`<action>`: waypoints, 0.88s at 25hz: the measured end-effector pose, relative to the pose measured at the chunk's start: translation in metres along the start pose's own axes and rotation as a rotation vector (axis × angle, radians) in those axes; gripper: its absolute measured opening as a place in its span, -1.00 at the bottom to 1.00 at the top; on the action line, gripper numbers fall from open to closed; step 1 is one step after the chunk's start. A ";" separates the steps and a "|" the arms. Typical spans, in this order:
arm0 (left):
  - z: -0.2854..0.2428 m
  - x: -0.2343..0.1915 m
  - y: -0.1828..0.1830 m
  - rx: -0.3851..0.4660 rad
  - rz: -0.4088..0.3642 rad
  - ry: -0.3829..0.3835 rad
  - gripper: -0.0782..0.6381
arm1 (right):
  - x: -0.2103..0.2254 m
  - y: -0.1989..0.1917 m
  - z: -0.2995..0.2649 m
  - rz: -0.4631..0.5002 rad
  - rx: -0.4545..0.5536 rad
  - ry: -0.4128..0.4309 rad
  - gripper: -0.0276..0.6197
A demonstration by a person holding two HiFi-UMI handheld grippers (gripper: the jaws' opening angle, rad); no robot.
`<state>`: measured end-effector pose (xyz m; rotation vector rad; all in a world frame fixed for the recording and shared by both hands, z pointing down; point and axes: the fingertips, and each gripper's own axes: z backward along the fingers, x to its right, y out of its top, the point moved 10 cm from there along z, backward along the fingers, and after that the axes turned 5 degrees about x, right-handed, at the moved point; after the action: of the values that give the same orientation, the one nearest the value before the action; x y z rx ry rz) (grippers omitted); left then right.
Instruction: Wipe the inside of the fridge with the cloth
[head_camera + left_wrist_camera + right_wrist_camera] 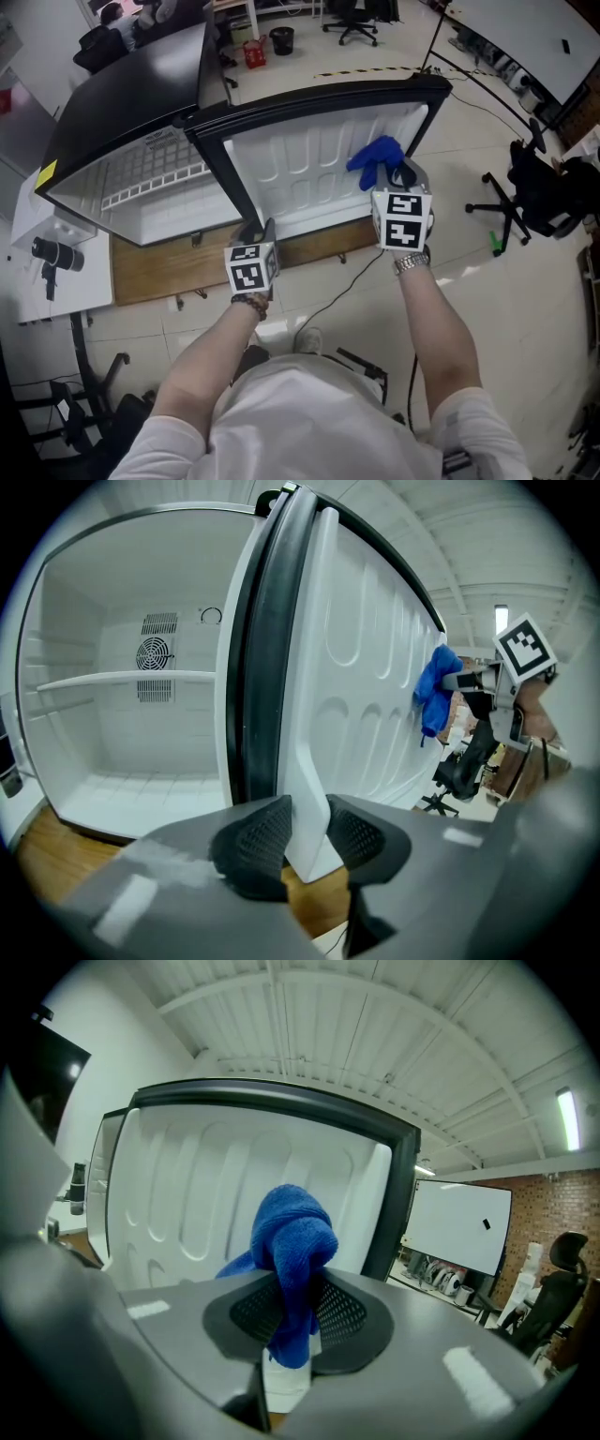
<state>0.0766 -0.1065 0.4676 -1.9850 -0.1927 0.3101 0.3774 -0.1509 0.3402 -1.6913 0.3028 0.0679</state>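
Left gripper [305, 832]: clamps the lower corner of the white moulded plastic door liner [366, 686], at the end nearest the cabinet. Presses one black ribbed pad onto each face of the liner's rim, with no gap visible in the left gripper view.

Right gripper [291, 1312]: grips the blue terry cloth [292, 1241] between its black ribbed pads. Carries the cloth bunched into a rounded wad above the pads, with a short tail hanging below them.

Cloth position: in front of the door liner, towards the end furthest from the cabinet, as seen in the head view and the left gripper view. Contact between cloth and liner: not confirmable from any view.

Small black fridge [122, 103]: stands on a brown wooden board [187, 272] on a pale tiled floor [525, 309], door swung wide open. Shows a white interior [112, 752] with one thin white shelf [122, 679] and a round fan grille [155, 653] on the back wall.

Surroundings: black office chair [530, 192] to the right of the open door, well apart from it.
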 end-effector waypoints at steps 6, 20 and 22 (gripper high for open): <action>0.001 0.001 0.001 -0.002 0.002 0.007 -0.46 | 0.022 -0.004 0.001 -0.016 -0.012 -0.052 -0.69; 0.001 -0.001 0.001 0.003 0.028 -0.026 -0.45 | -0.101 -0.010 0.027 0.013 0.057 0.290 -0.69; 0.001 -0.001 0.001 0.002 0.024 -0.031 -0.45 | -0.128 -0.012 0.024 0.019 0.053 0.348 -0.69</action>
<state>0.0756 -0.1066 0.4669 -1.9826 -0.1879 0.3562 0.2598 -0.1058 0.3762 -1.6439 0.5761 -0.2211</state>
